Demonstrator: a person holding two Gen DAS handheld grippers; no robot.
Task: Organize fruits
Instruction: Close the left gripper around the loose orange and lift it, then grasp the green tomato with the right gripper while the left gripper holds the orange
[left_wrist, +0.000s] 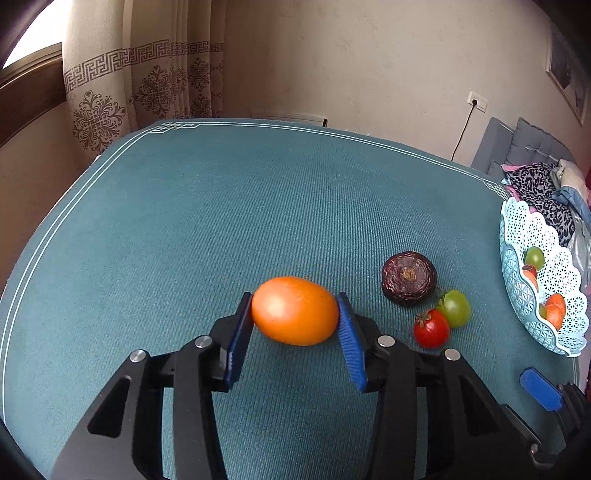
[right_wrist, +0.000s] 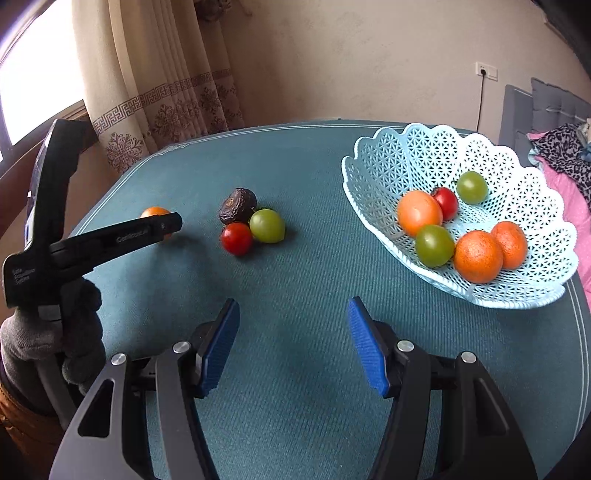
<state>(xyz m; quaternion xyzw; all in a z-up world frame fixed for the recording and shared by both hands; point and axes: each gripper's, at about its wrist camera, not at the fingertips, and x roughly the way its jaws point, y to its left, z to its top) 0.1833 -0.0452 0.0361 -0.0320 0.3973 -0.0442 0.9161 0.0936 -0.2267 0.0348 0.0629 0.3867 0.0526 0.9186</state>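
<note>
On the teal tablecloth (left_wrist: 221, 221), well to the left of the basket (right_wrist: 388, 173), the left gripper (left_wrist: 295, 314) has its two blue pads pressed against the ends of an orange egg-shaped fruit (left_wrist: 295, 311), one pad on each side. The fruit sits low against the cloth; whether it is lifted clear of it I cannot tell. From the right wrist view the same fruit (right_wrist: 155, 212) peeks out behind the black body of the left gripper (right_wrist: 173, 223), which a gloved hand (right_wrist: 55, 332) holds by its handle.

Between that fruit and the basket lies a tight cluster of three: a dark wrinkled fruit (left_wrist: 409, 277), a green tomato (left_wrist: 456, 308) and a red tomato (left_wrist: 431, 328). The green and red ones touch each other, and the dark one lies just behind them, touching or nearly so.

The right gripper (right_wrist: 293, 339) hovers over bare cloth nearer the camera than the basket, its jaws spread wide with nothing between them.

Inside the pale blue lattice basket lie six fruits: an orange tomato (right_wrist: 419, 212), a red tomato (right_wrist: 447, 202), two green ones (right_wrist: 471, 187) (right_wrist: 434, 245), and two mandarins (right_wrist: 478, 256) (right_wrist: 511, 243) side by side at the near rim.

Behind the table hang patterned curtains (left_wrist: 110, 92), and a plug with a black cord (left_wrist: 463, 129) sits on the wall beyond the basket.
</note>
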